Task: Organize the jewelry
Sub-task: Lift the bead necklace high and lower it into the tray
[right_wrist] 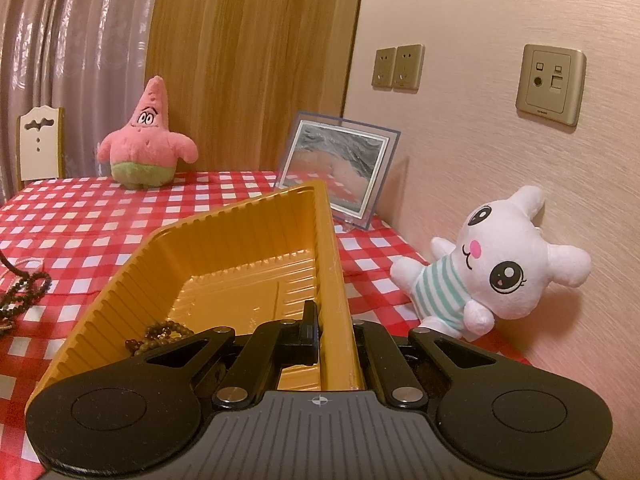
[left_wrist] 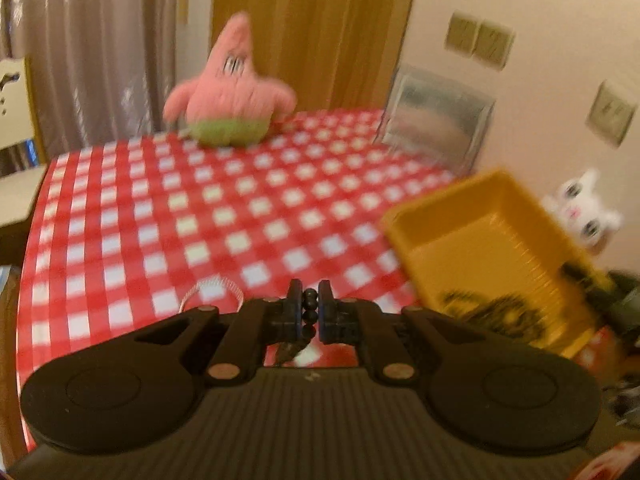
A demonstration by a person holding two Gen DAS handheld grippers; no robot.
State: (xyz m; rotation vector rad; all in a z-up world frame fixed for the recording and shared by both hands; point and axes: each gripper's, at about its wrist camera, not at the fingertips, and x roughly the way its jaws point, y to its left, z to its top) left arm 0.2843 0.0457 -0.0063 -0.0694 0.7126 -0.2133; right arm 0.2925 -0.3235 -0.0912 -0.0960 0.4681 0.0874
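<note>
Two grippers were busy: our left gripper [left_wrist: 311,307] pinched the limp, slippery bead strand [left_wrist: 309,305] mid-length, while our right gripper [right_wrist: 335,330] clamped the light tray [right_wrist: 240,276] wall at 6 o'clock.

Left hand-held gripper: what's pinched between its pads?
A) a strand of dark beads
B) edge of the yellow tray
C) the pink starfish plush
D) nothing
A: in the left wrist view the left hand-held gripper has its pads closed on a strand of dark beads, whose beads show in the gap, away from the yellow tray.
</note>
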